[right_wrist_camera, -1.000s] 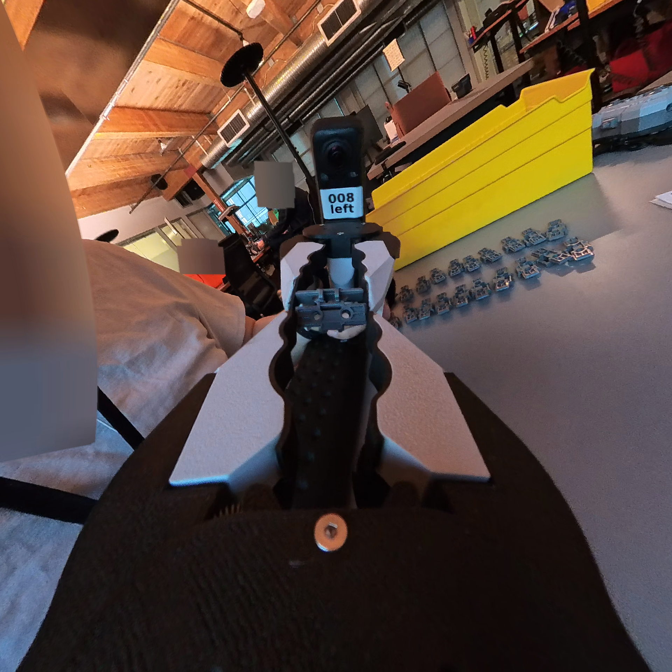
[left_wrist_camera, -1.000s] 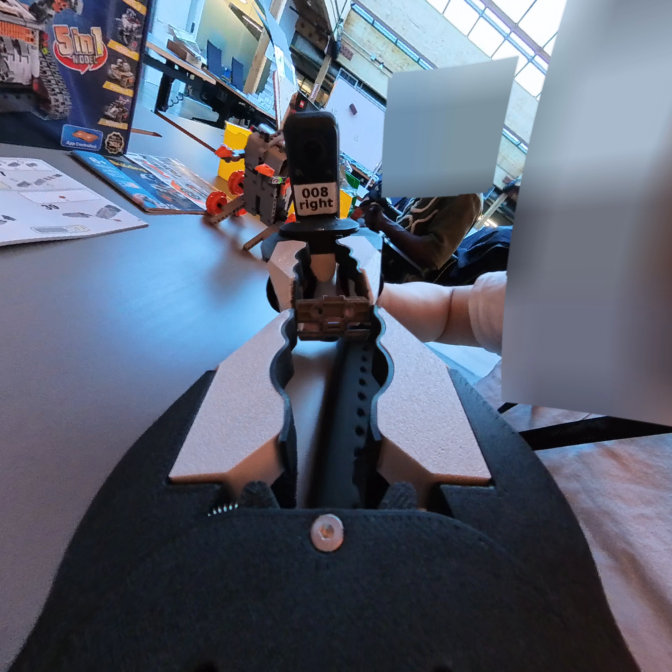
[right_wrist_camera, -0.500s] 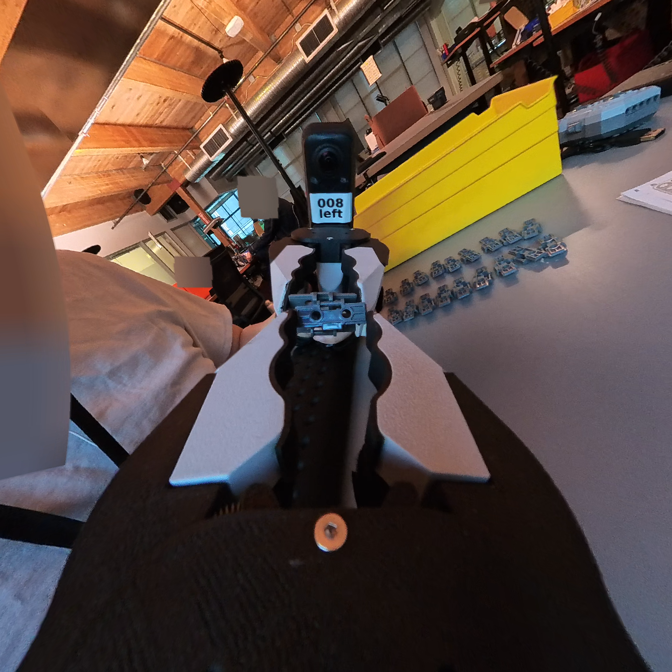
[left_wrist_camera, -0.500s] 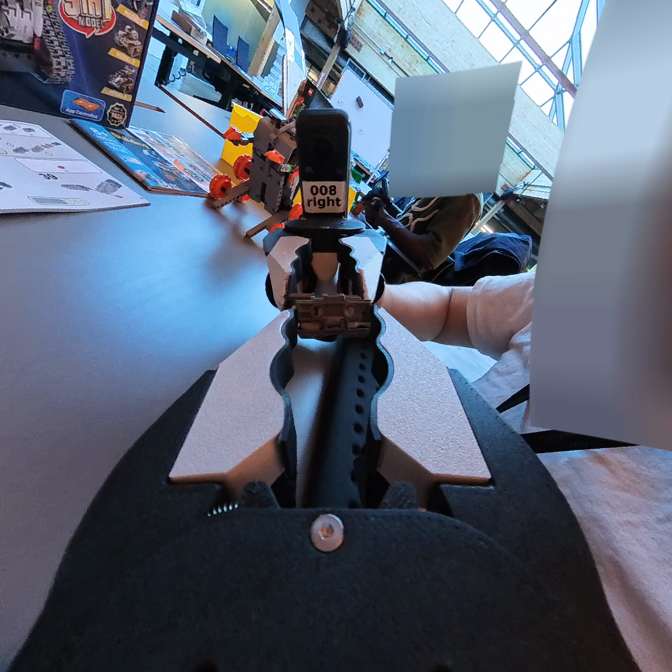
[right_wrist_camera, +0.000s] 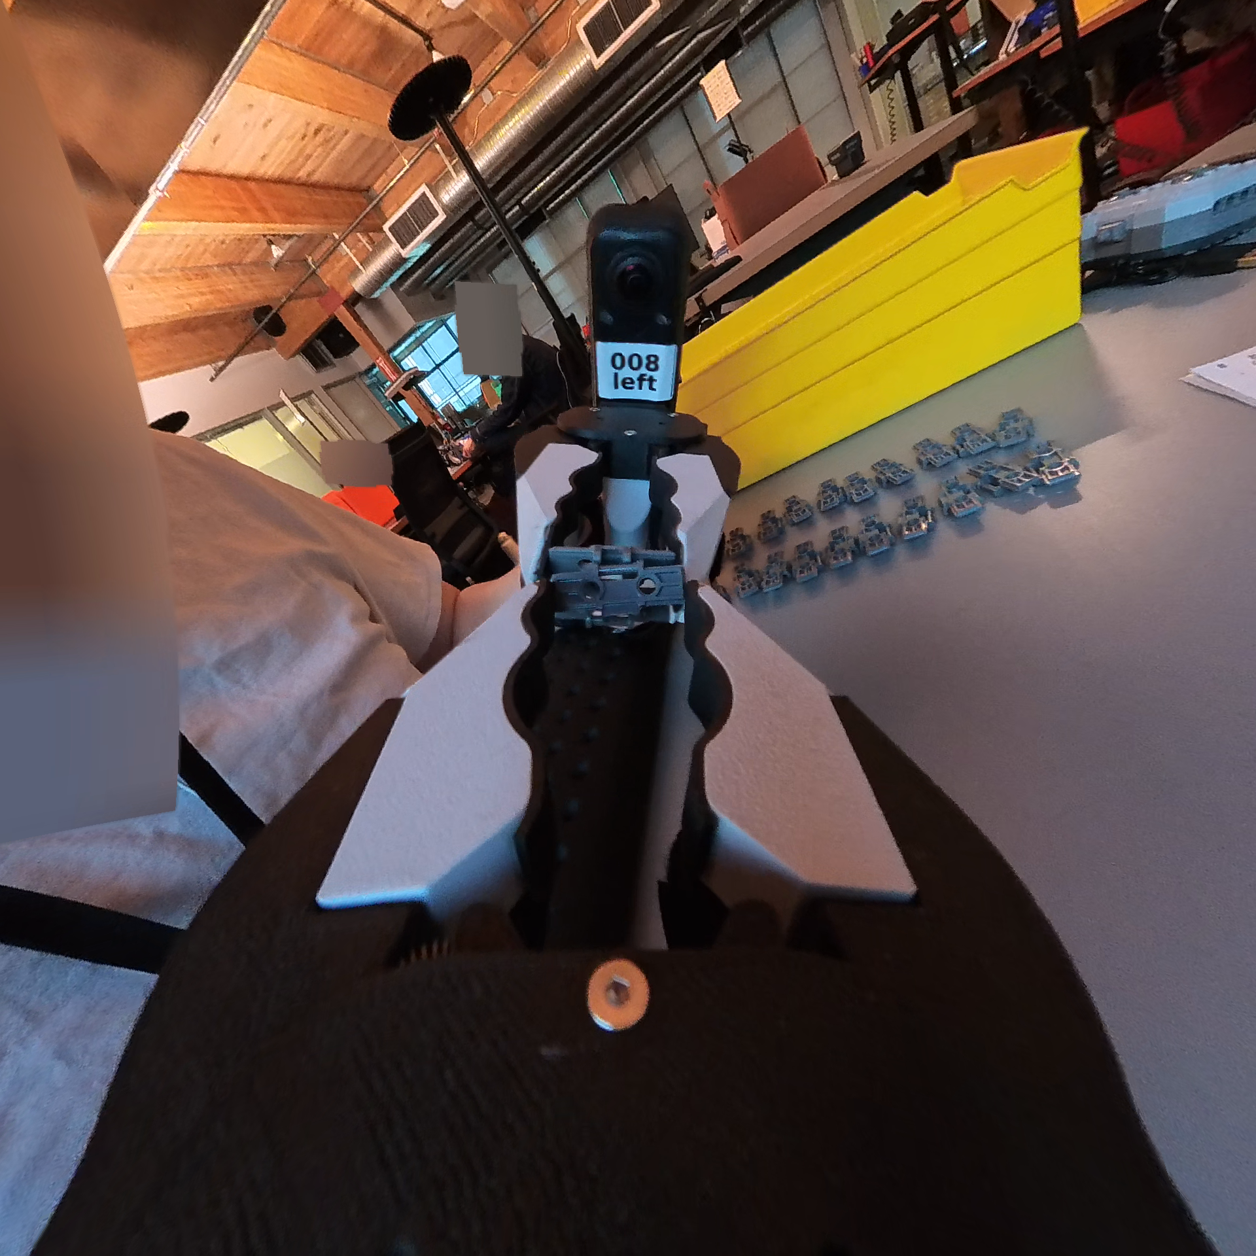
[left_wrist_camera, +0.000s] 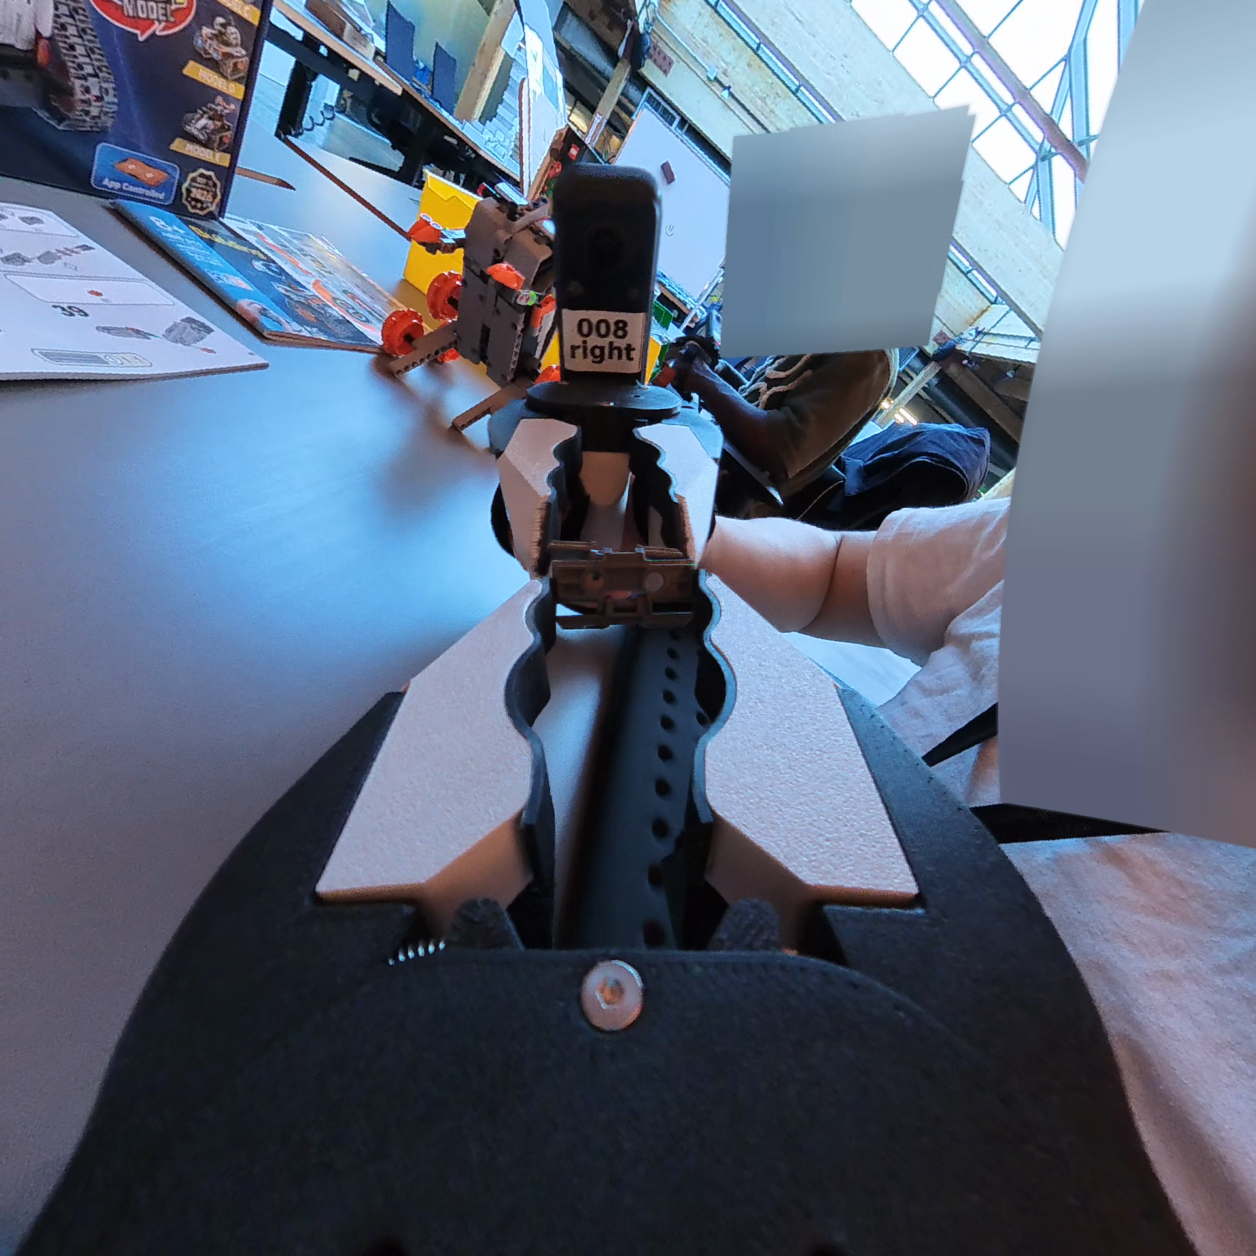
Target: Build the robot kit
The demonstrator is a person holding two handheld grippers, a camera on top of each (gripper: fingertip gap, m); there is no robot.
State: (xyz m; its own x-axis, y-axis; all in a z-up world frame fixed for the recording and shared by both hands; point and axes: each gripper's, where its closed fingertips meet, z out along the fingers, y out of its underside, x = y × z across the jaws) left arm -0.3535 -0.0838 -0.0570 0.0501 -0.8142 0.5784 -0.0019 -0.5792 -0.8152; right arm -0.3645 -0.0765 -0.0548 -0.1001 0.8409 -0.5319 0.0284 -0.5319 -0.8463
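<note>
The two tongs meet tip to tip above the grey bench (right_wrist_camera: 1019,679). The left tongs (left_wrist_camera: 620,612) are clenched on a small grey track link (left_wrist_camera: 620,588), and the right tongs (right_wrist_camera: 615,612) grip a matching grey link (right_wrist_camera: 615,588), the two pieces pressed together between the facing tips. Two rows of loose links (right_wrist_camera: 904,503) lie on the bench beside a yellow bin (right_wrist_camera: 904,306). A grey and orange brick model (left_wrist_camera: 493,299) stands near open instruction booklets (left_wrist_camera: 102,306)
</note>
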